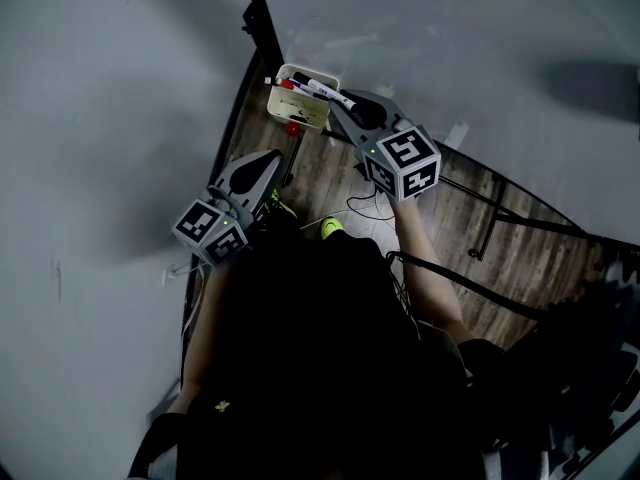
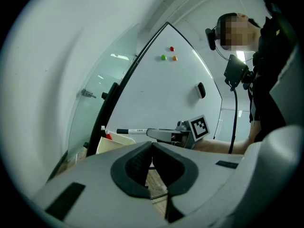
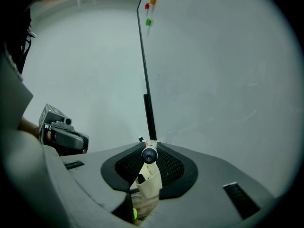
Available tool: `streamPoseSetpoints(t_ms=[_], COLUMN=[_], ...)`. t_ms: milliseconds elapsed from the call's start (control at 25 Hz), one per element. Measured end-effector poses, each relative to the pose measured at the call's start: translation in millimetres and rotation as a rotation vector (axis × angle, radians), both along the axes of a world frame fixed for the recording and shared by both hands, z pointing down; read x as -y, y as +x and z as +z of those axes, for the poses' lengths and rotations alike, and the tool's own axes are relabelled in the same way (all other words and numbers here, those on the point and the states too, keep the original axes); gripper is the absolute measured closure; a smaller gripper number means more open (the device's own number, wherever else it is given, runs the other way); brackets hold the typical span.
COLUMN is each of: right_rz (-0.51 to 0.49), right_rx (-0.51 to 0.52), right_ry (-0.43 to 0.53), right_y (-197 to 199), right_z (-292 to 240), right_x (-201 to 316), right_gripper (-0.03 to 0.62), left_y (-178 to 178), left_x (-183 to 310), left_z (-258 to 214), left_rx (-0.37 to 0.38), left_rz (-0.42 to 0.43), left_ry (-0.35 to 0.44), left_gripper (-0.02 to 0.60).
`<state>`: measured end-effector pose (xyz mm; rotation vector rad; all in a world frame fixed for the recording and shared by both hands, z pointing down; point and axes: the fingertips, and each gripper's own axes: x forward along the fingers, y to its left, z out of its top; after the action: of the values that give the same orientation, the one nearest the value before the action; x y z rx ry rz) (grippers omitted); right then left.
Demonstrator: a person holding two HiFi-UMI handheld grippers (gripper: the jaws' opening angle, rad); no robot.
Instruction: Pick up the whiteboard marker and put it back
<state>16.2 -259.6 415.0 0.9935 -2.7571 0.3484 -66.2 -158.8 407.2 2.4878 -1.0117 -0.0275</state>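
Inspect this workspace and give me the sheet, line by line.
Surface: wood-plank floor; no table seen.
Job's things: white whiteboard marker with black cap, held about level above the cream open-top holder box; other markers lie in the box.
Clutter: small yellow-green object on the floor; red round magnet, green round magnet and orange round magnet on the board.
Grippers: right gripper, fingers shut on the marker; left gripper, fingers together, empty, apart from the box.
Cables: thin dark cable looped on the floor.
Surroundings: white whiteboard in a black frame.
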Motion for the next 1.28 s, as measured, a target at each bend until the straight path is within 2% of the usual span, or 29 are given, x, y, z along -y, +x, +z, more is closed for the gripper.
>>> streamPoseSetpoints(t_ms=[240, 1280], right_rz=[-0.008, -0.028], right_rx=[0.008, 0.02], right_ry=[0.024, 0.127], right_y=[1, 13], right_z=[-14, -68], right_x=[-8, -43], right_gripper=[0.525, 0.525], left_y=[3, 35], left_x=[3, -4], left_z=[0, -16], left_rx=[-0.026, -0.093], left_rz=[-0.014, 0.059], left_ry=[0.001, 0.075], left_gripper=[0.568, 0.568])
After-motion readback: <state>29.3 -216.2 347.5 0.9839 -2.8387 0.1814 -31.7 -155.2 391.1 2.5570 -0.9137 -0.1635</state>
